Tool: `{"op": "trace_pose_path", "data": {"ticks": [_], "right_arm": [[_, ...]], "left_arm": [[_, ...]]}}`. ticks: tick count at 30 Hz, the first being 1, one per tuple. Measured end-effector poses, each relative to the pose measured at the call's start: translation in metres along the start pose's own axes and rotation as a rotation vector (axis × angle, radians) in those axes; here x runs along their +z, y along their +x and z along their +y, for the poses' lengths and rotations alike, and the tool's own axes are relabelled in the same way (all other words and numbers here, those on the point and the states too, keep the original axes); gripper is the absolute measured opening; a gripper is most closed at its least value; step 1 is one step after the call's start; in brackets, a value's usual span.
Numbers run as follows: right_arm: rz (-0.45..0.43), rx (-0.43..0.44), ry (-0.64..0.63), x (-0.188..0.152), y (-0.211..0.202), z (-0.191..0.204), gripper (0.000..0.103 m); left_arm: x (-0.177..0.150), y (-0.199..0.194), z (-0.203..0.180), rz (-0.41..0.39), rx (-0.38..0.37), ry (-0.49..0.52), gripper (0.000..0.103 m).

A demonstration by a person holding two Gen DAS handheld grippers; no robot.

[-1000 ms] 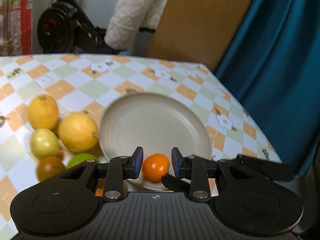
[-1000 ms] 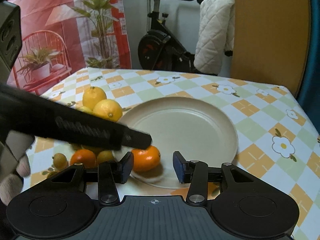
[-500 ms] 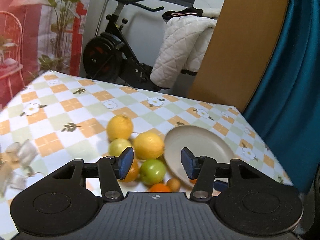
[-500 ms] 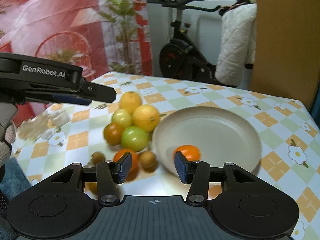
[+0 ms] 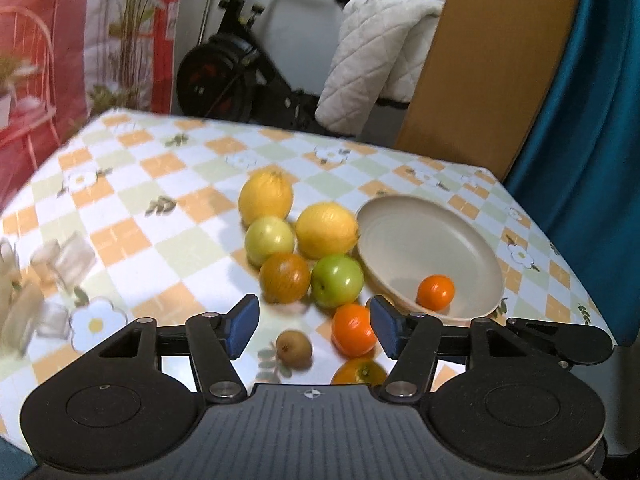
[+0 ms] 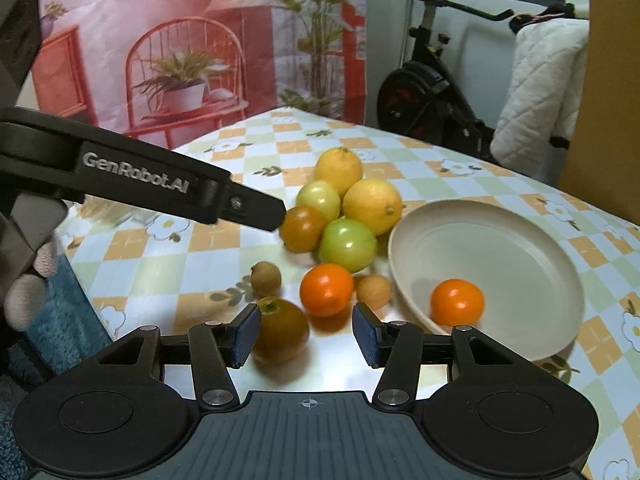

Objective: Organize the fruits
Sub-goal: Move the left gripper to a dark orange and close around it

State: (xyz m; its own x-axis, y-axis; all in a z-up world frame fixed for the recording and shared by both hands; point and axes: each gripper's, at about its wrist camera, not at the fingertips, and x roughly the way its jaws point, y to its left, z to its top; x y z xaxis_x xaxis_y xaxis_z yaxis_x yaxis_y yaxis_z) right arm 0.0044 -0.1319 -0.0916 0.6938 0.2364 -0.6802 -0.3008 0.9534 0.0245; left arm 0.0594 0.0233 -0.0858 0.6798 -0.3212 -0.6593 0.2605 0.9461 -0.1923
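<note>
A cream plate (image 5: 472,240) (image 6: 520,248) on the checked tablecloth holds one small orange (image 5: 436,291) (image 6: 457,302). To its left lies a pile of fruit: two lemons (image 6: 372,207), a green apple (image 5: 337,280) (image 6: 348,245), a yellow-green apple (image 5: 269,239), a brownish fruit (image 5: 285,277) (image 6: 302,228), a second orange (image 5: 354,329) (image 6: 327,289), small brown fruits (image 6: 265,279). My left gripper (image 5: 313,331) is open and empty above the table, near the second orange. My right gripper (image 6: 306,335) is open and empty; a dark orange-brown fruit (image 6: 280,334) lies by its left finger.
The left gripper's body (image 6: 140,176) crosses the left of the right wrist view. The table edge runs close behind the plate on the right, by a teal curtain (image 5: 592,100). An exercise bike (image 5: 232,68) and a wooden board (image 5: 480,60) stand beyond the table.
Both grippers have pulled back and up from the plate. The left gripper let go of the small orange, which now lies in the plate. Both jaws stand wider open.
</note>
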Motion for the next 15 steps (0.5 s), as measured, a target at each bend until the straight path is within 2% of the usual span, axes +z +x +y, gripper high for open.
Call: {"op": "trace_pose_path", "data": {"ticks": [8,15], "right_arm": [[0.035,0.035,-0.016,-0.005,0.010,0.002,0.048],[0.061,0.052,-0.022,-0.009,0.020,0.004,0.048]], "left_arm": [[-0.006,-0.002,0.002,-0.015,-0.012,0.022,0.065],[-0.010,0.007,0.000,0.034,-0.013,0.042,0.065]]}}
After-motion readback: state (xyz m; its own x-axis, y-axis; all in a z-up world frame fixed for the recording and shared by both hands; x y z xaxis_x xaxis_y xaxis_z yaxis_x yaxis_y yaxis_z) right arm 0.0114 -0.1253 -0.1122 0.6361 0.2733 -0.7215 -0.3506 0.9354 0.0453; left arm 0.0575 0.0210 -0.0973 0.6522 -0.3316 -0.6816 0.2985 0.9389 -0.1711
